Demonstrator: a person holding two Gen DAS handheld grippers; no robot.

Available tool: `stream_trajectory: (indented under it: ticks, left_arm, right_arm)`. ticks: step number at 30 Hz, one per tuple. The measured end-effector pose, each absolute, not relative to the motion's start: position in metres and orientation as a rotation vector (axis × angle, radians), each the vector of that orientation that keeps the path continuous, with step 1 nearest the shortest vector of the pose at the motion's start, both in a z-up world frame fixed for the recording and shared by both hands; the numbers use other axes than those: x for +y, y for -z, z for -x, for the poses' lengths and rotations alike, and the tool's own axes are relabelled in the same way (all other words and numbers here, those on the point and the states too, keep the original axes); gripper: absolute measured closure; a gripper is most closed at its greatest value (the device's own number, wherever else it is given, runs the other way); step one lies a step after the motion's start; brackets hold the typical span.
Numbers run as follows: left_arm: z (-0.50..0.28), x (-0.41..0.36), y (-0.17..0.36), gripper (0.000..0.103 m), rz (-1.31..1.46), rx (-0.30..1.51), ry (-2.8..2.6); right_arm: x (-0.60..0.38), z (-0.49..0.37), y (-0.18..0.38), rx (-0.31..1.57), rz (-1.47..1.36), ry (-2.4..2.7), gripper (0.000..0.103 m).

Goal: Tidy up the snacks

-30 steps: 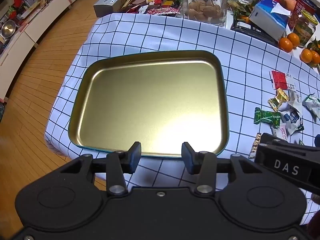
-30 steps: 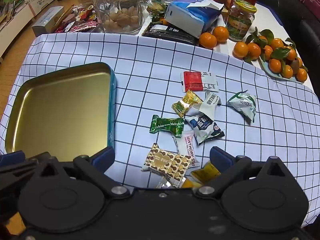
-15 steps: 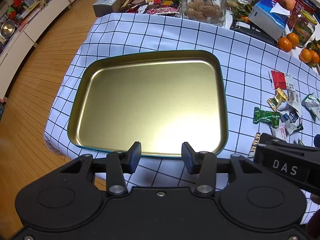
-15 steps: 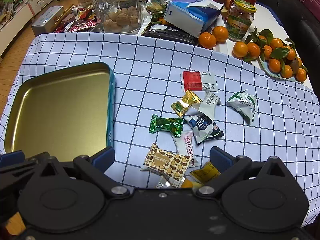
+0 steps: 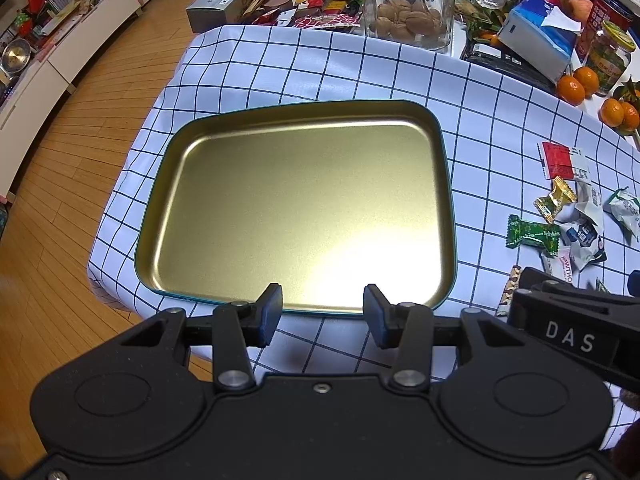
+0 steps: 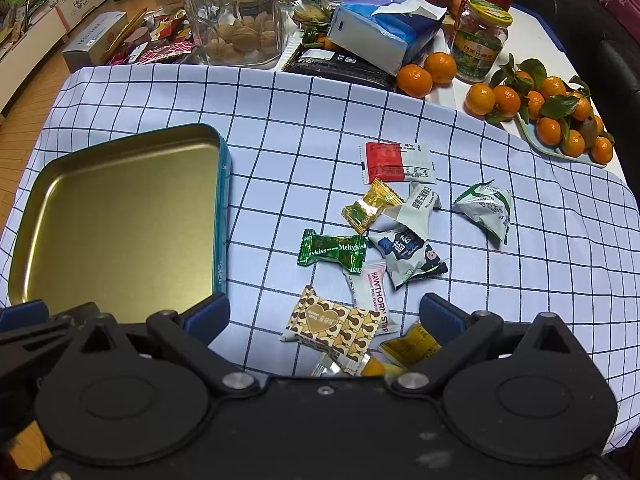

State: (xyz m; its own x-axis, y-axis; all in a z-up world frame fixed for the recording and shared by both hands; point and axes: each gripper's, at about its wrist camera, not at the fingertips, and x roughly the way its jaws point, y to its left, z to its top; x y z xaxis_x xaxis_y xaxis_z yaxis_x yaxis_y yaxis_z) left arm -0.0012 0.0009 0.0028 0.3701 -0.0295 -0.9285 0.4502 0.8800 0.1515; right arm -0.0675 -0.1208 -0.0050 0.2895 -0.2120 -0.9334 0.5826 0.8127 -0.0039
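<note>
Both grippers are just hanging side by side over the near edge of the tabletop, nothing held. Left gripper [image 5: 322, 314] has its fingers [image 5: 269, 314] partly apart; right gripper [image 6: 324, 316], just to its right, has its blue-padded fingers [image 6: 440, 314] spread way wider.

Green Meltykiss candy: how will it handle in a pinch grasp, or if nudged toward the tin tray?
The green Meltykiss candy looks light. Its glossy wrapper is probably slippery, and the flared twisted ends would likely crumple, so pinch the fuller middle. It lies flat on the checked tablecloth, so a nudge should slide it, not roll it.
</note>
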Motion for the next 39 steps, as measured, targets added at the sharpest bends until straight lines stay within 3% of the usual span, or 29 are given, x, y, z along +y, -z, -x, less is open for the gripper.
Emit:
stream_trajectory:
  ticks: [39]
  left_arm:
    - [0.0006, 0.0035, -0.0015, 0.049, -0.409, 1.165, 0.316]
  right_arm:
    - [-0.1191, 0.0659, 0.0076, 1.176, -0.363, 0.541, 0.0]
